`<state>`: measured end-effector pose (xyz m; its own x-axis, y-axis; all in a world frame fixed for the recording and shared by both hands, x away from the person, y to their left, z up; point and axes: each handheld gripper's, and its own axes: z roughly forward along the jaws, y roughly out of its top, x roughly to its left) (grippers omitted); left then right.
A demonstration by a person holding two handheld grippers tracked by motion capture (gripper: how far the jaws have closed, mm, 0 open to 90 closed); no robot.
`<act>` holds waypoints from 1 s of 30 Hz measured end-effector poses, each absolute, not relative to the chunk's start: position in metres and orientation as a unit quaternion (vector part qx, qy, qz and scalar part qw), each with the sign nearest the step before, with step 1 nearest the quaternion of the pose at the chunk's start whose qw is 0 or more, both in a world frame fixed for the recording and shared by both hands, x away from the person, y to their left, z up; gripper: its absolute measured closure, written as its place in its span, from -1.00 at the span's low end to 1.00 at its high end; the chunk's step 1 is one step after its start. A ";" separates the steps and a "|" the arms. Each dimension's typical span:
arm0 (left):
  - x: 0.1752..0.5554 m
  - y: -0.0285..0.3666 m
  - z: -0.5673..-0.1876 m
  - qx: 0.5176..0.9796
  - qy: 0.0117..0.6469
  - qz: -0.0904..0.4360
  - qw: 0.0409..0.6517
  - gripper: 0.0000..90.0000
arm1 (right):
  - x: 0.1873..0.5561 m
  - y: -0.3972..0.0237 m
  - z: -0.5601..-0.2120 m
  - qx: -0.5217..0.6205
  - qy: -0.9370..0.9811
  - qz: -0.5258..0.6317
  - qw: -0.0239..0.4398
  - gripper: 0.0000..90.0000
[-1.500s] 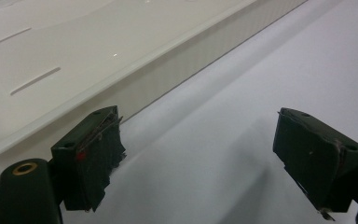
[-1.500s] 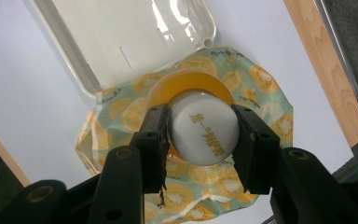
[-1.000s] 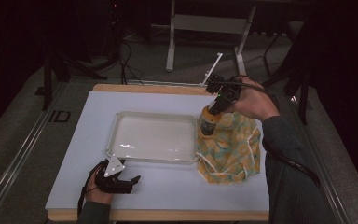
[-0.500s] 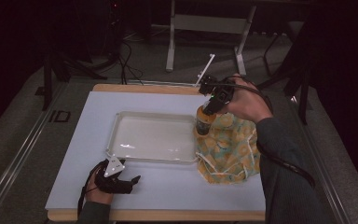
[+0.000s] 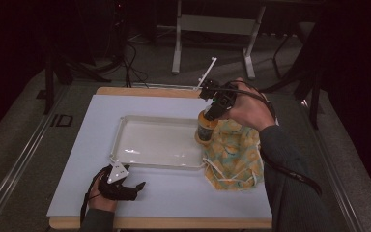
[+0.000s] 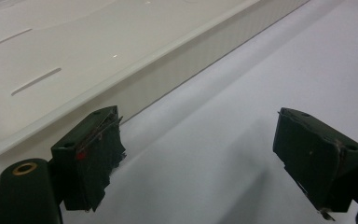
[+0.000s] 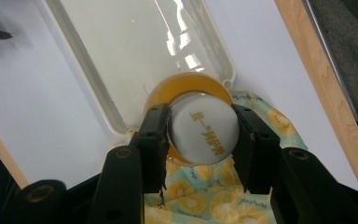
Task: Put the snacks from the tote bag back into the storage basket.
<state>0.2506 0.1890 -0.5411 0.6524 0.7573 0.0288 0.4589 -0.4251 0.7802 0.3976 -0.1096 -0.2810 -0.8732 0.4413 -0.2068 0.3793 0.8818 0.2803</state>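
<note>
Right gripper (image 7: 200,135) of mine is clamped on the white cap (image 7: 204,134) of an orange bottle (image 5: 205,129), holding it upright over the right edge of the white tray (image 5: 125,128), just beside the yellow patterned cloth bag (image 5: 234,157) that lies on the table (image 5: 183,198) right of the tray. My left gripper (image 6: 200,158) rests near the tray's near left corner, jaws apart and holding nothing.

The bottle (image 7: 204,133) hides the cloth (image 7: 223,196) beneath (partly).
</note>
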 end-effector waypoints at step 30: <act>0.250 0.189 -0.541 0.821 0.369 0.195 0.390 -0.65 | 0.381 -0.090 -0.297 0.187 0.966 0.118 0.130 0.31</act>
